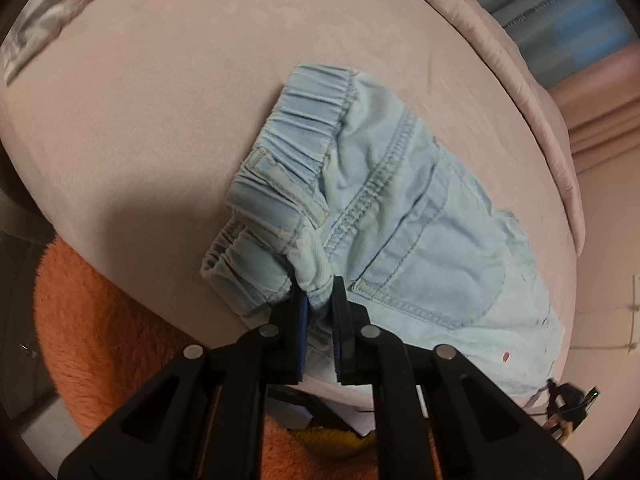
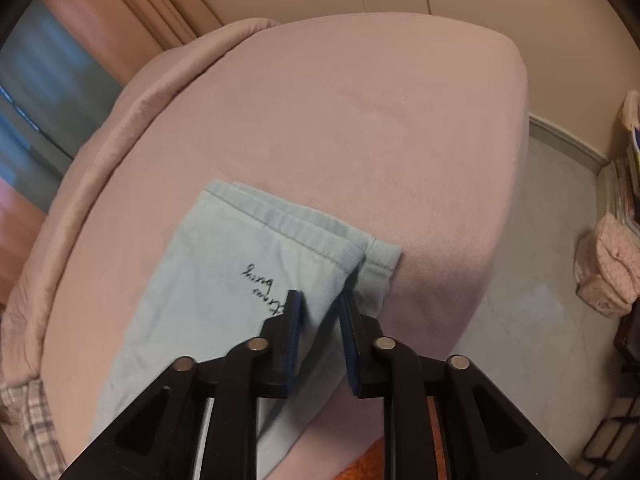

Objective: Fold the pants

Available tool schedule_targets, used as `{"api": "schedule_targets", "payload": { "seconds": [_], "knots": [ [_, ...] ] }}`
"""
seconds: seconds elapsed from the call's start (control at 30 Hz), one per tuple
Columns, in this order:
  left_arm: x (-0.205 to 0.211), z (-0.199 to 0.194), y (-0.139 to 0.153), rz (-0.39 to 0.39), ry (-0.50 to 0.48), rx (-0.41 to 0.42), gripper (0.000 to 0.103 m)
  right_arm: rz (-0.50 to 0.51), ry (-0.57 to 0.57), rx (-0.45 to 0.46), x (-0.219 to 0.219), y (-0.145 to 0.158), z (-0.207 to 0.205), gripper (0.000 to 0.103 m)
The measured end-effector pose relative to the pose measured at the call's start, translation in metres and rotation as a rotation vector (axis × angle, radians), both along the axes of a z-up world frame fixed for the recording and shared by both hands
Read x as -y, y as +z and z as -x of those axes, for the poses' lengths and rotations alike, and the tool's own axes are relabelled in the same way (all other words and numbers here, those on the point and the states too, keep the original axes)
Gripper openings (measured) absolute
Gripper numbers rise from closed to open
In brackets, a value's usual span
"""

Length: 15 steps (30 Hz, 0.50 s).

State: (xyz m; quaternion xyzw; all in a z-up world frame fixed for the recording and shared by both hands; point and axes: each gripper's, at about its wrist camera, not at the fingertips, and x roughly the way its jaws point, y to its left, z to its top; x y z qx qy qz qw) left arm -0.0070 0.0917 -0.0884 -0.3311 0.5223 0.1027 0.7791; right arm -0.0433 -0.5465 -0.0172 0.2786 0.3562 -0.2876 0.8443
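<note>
On the pink bed (image 1: 160,120), the light blue pants (image 1: 400,208) are lying flat while the left tool (image 1: 320,300) is pinching the waistband at six o'clock and the right tool (image 2: 320,308) is pinching the leg hems, likely to fold them.

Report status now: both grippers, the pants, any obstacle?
Left gripper shut on waistband. Right gripper shut on leg hems. Pants flat on bed. No obstacle.

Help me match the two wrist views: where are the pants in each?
Left wrist: pants at centre and lower right, waistband end, running toward the hand-held gripper.
Right wrist: pants at lower left, hem end with script lettering.
Shared landmark: the pink bed beneath them.
</note>
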Motion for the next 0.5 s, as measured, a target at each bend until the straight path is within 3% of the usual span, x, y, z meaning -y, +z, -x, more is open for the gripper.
{"api": "schedule_targets", "payload": {
  "seconds": [0.13, 0.23, 0.37, 0.5],
  "knots": [
    [-0.004, 0.010, 0.026, 0.014, 0.010, 0.061, 0.009, -0.004, 0.011, 0.060, 0.000, 0.016, 0.012, 0.003],
    [-0.003, 0.011, 0.025, -0.003, -0.013, 0.046, 0.009, 0.003, 0.018, 0.088, -0.003, 0.027, 0.023, 0.003],
    [-0.001, 0.000, -0.007, -0.015, -0.036, -0.041, 0.012, 0.015, -0.002, 0.026, 0.001, 0.013, 0.011, 0.003],
    [-0.001, -0.010, -0.010, -0.029, -0.063, -0.064, 0.013, 0.024, -0.004, -0.088, 0.006, -0.014, 0.001, 0.003]
  ]
}}
